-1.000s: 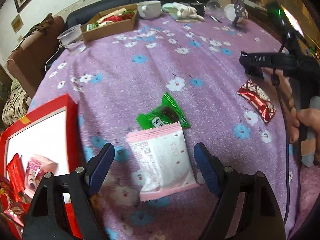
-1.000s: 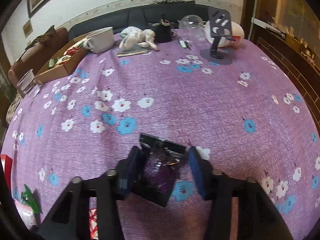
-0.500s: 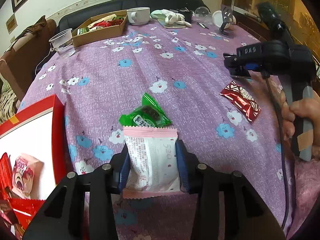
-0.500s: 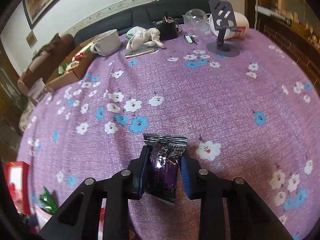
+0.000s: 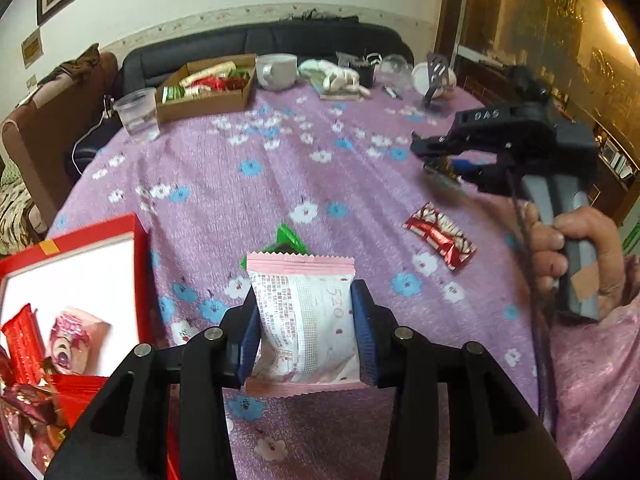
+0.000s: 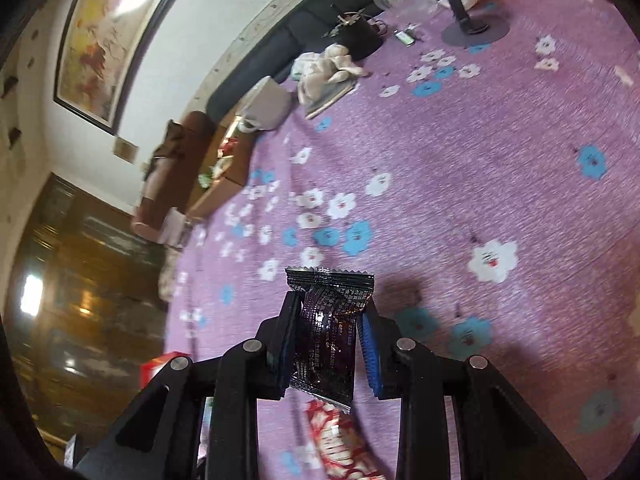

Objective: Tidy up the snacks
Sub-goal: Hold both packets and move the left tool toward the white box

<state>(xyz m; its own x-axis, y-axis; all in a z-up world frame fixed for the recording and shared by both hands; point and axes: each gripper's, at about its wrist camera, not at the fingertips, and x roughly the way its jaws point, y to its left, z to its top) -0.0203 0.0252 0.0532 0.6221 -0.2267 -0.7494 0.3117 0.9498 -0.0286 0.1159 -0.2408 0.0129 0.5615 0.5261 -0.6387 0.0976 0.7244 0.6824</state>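
The left gripper (image 5: 304, 320) clamps a pink-and-white sealed snack packet (image 5: 303, 320) between its blue-padded fingers (image 5: 362, 332), the packet raised above the purple flowered tablecloth (image 5: 280, 168). Just to its left lies an open red cardboard box with a white inside (image 5: 138, 264), which holds a red wrapper (image 5: 22, 344) and a pink packet (image 5: 74, 336). Right behind the held packet, a green snack wrapper (image 5: 290, 238) lies on the cloth, partly hidden. Further right, a red-and-white foil snack bar (image 5: 440, 236) lies flat, apart from the others.

The right gripper (image 6: 326, 340) grips a dark purple-black foil snack packet (image 6: 326, 340) between its fingers, lifted off the cloth; the same red-and-white bar (image 6: 336, 440) shows blurred below it. In the left view, the person's right hand (image 5: 576, 252) grasps this gripper's grey handle.

At the far edge stand a clear plastic cup (image 5: 138, 116), a brown cardboard tray of snacks (image 5: 208, 90) and a white mug (image 5: 276, 71).
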